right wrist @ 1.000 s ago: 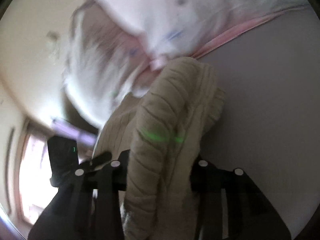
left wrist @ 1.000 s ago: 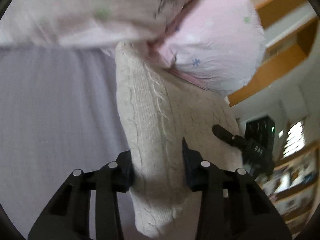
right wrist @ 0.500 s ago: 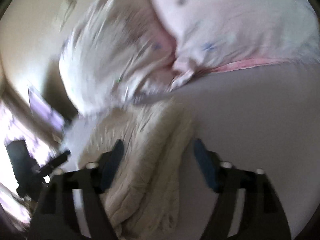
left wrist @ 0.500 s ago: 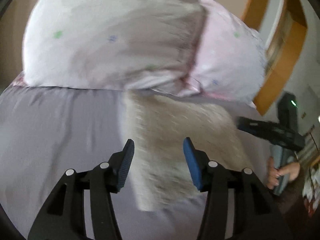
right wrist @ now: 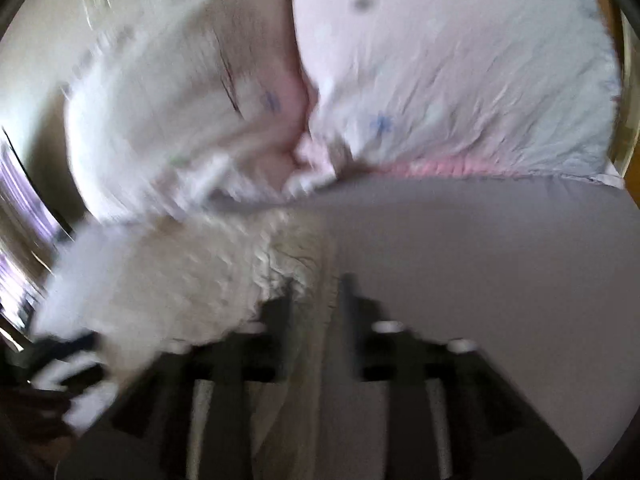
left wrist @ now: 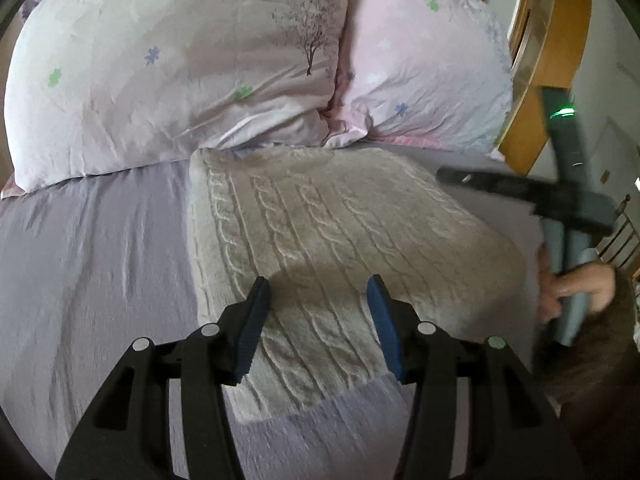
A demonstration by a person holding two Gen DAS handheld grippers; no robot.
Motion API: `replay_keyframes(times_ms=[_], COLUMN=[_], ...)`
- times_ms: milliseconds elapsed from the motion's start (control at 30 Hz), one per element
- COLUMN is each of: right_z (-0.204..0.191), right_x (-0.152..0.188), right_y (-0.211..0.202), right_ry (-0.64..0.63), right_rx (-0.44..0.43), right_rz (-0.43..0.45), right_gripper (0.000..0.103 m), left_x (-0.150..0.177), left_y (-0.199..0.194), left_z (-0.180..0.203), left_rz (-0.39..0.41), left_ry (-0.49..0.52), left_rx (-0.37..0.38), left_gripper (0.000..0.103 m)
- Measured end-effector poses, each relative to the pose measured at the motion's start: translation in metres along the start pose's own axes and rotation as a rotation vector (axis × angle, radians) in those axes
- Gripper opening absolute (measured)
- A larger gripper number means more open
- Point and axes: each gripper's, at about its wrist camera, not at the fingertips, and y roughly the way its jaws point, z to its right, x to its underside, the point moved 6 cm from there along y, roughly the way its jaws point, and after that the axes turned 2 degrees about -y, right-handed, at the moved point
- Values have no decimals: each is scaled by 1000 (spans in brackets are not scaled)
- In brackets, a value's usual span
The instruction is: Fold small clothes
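Note:
A cream cable-knit sweater (left wrist: 328,240) lies flat and folded on the lilac bed sheet (left wrist: 92,264), its far edge against the pillows. My left gripper (left wrist: 318,304) hangs open and empty just above the sweater's near part. The other gripper (left wrist: 520,192) shows at the right of the left wrist view, above the sweater's right edge, held by a hand (left wrist: 572,288). In the blurred right wrist view my right gripper (right wrist: 316,292) sits at the sweater's (right wrist: 168,280) right edge; its jaws look close together, and a grip on cloth cannot be made out.
Two large pillows lie at the head of the bed: a pale floral one (left wrist: 172,60) and a pink one (left wrist: 424,64). A wooden headboard or shelf (left wrist: 560,40) stands at the far right. Bare sheet (right wrist: 480,260) lies right of the sweater.
Both grippers let go of the sweater, which dropped from hanging to lying flat on the bed. My left gripper opened and drew back. The right gripper swung toward the sweater's right edge.

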Motion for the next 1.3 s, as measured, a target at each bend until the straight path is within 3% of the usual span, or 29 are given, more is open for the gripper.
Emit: replay_keyframes(times_ms=[67,133,167,233,267,367,400,433,500,600,700,800,933,1100,1300], right_z=[-20,-51,-59,-58,-54,-59,-60,-61,-59,-49,-38,-43,-53,-64,-67], right_x=[-1,16,26,60,72,67,64,62,65,76,100,115,123,140,151], right_y=[-25,-41,-37,4,17,2,-15,-27,-51,-61,-50,-31,-11,-10,-24], right_ry=[-41,-127,-160,-198,-222,-220,-196,-182,-152,-90,-29,-36,-84,-158,-135], right_rx=[-73,-171,-171,-67,-34,-14,-45,-63,-63,-17,67,56,110,220,232], right_rz=[74,62,31,-149,-145,-127,-90,-55,22,45,-82,-167,-208,-220,-209], right_gripper=[49,48,48,51,51,53,65,86,101,101,101,101,101,101,101], left_x=[3,9,14,21,26,42,48,53,61,69,73,77,84,84,85], left_y=[-12,-24,-32,-41,-45,-50,-50,-49,-46,-36,-28,-17,-7,-3,-4], left_z=[-2,-6,-9,-12,-14,-17,-17,-17,-14,-11,-8,-6,-5,-14,-14], left_rz=[17,44,64,74,76,50,38,25,5,-34,-67,-115,-164,-178,-170], left_ry=[-13,-16,-17,-25,-35,-50,-50,-47,-35,-10,11,38,49,-58,-63], left_rx=[14,-24,-62,-97,-116,-166,-187,-205,-228,-266,-302,-344,-384,-319,-334], left_gripper=[65,78,82,89,93,100,102,102,102,102,102,102,102,102,102])
